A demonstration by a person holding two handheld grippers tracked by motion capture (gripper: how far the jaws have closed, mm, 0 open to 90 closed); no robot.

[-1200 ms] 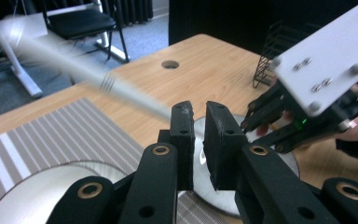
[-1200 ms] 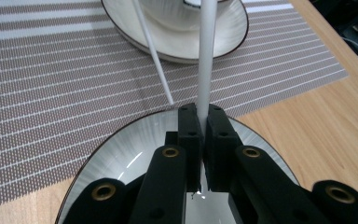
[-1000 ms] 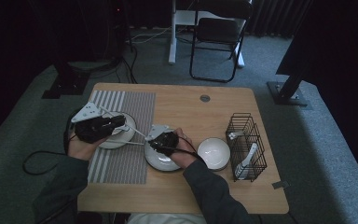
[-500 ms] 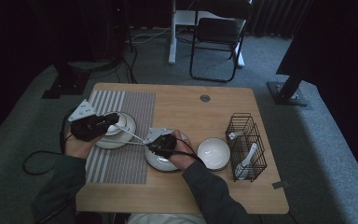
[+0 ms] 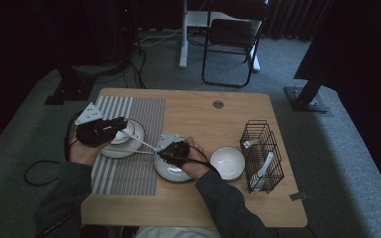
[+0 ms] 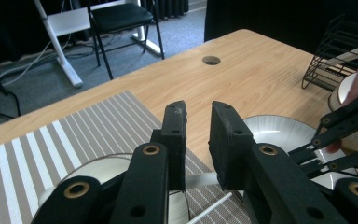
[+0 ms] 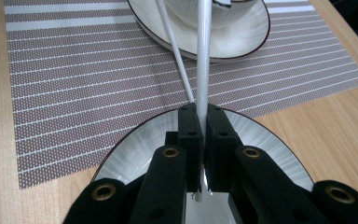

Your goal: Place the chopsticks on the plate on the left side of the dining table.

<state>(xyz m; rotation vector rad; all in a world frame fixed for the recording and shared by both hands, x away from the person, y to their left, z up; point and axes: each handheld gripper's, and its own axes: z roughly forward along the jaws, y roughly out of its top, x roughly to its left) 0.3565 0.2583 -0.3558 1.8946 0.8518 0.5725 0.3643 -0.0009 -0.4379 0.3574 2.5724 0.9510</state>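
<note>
A long white utensil handle (image 7: 203,60) runs from my right gripper (image 7: 203,112) to a white bowl (image 5: 130,130), which stands on a plate (image 5: 110,150) on the striped placemat (image 5: 129,173). The right gripper (image 5: 161,151) is shut on the handle and hovers over a second plate (image 7: 135,149). A thinner white rod (image 7: 173,46) lies beside the handle. My left gripper (image 5: 121,126) is at the bowl. In the left gripper view its jaws (image 6: 198,112) have just been opening; the handle (image 6: 200,179) passes below the gap with the pads clear of it.
A small white bowl (image 5: 227,162) sits right of the second plate (image 5: 171,171). A black wire basket (image 5: 263,153) holding white spoons stands at the table's right. A round cable hole (image 5: 218,104) is near the far edge. A chair (image 5: 230,34) stands beyond the table.
The left gripper's jaws have parted from the white handle. Both hands stay almost where they were, and the right gripper keeps its grip.
</note>
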